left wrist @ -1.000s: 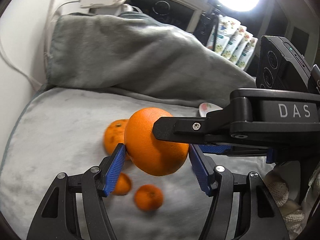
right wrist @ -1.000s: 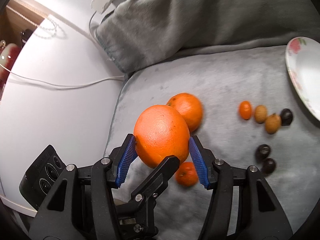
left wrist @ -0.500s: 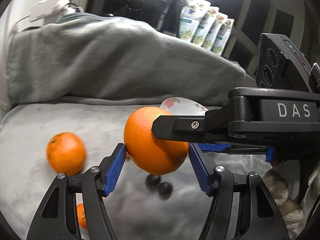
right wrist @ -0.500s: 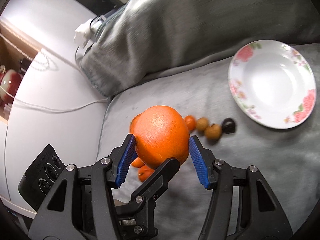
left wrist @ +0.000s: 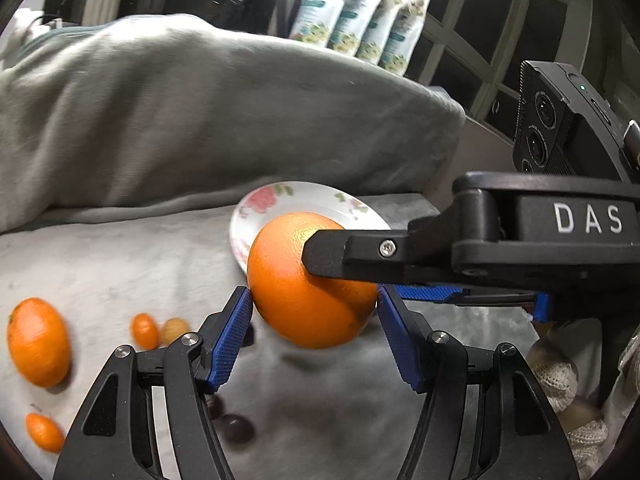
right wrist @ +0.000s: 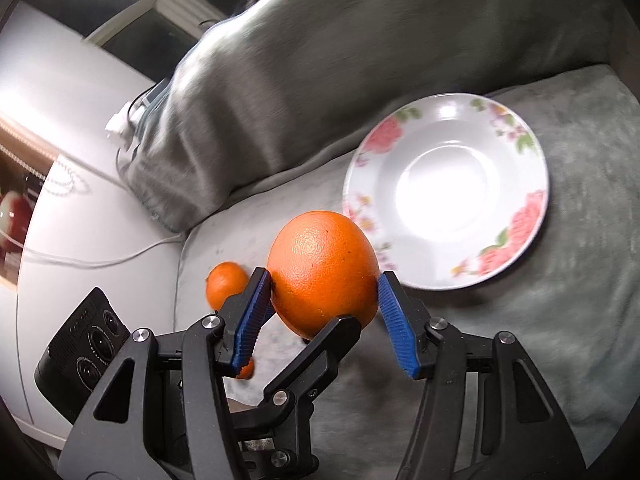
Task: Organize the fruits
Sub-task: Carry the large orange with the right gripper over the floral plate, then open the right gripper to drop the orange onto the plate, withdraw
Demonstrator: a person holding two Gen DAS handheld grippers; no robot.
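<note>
Both grippers, left [left wrist: 314,308] and right [right wrist: 324,294], clamp one big orange [right wrist: 323,270] crosswise, jaws mid-width on its sides, so it can't roll. It hangs above the grey blanket [right wrist: 540,312], just beside the empty plate [right wrist: 528,216], likely its drop spot. Other fruits lie loose.

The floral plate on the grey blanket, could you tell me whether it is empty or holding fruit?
Empty: the plate shows a bare white centre.

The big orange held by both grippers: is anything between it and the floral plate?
Nothing visible. The big orange hangs just short of the floral plate, whose bowl is bare; the smaller orange and other fruits lie on the far side.
</note>
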